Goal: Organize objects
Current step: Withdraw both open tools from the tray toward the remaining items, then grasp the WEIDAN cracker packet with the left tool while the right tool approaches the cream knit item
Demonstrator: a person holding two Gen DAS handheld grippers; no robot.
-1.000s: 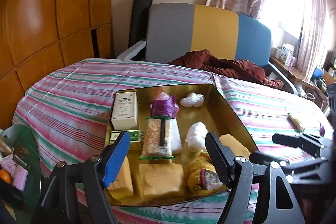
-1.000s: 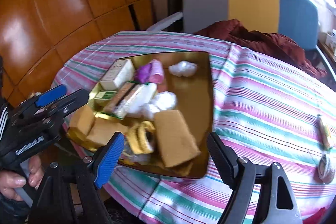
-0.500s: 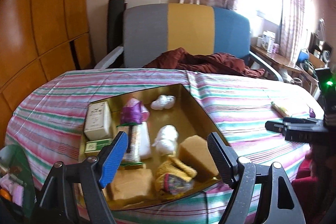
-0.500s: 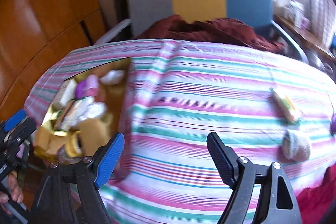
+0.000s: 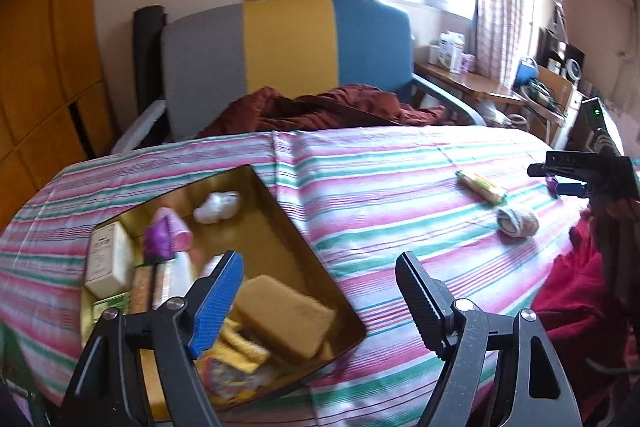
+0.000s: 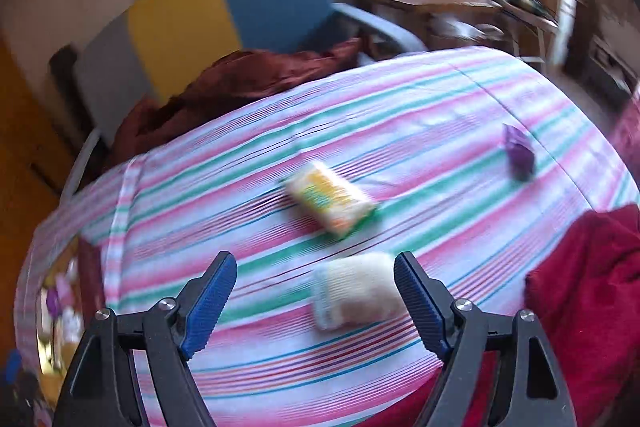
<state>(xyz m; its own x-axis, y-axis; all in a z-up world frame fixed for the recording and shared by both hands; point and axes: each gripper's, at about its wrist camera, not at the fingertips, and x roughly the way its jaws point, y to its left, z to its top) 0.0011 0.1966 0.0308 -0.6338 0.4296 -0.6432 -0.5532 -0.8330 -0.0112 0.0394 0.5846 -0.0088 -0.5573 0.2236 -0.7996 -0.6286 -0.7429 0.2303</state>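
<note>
One cream bundle (image 6: 354, 291), blurred, lies between right tool (image 6: 316, 291) jaws.

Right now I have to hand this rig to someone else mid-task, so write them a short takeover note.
Left gripper: open, empty, jaws just widened, hanging over the gold tray's near corner.
Right gripper: open, empty, above the cream rolled sock, not gripping it.
Done: tray already holds a sponge, white box and other small items.
Left: sock, yellow-green snack packet and small purple packet lie loose on the striped tablecloth.
</note>
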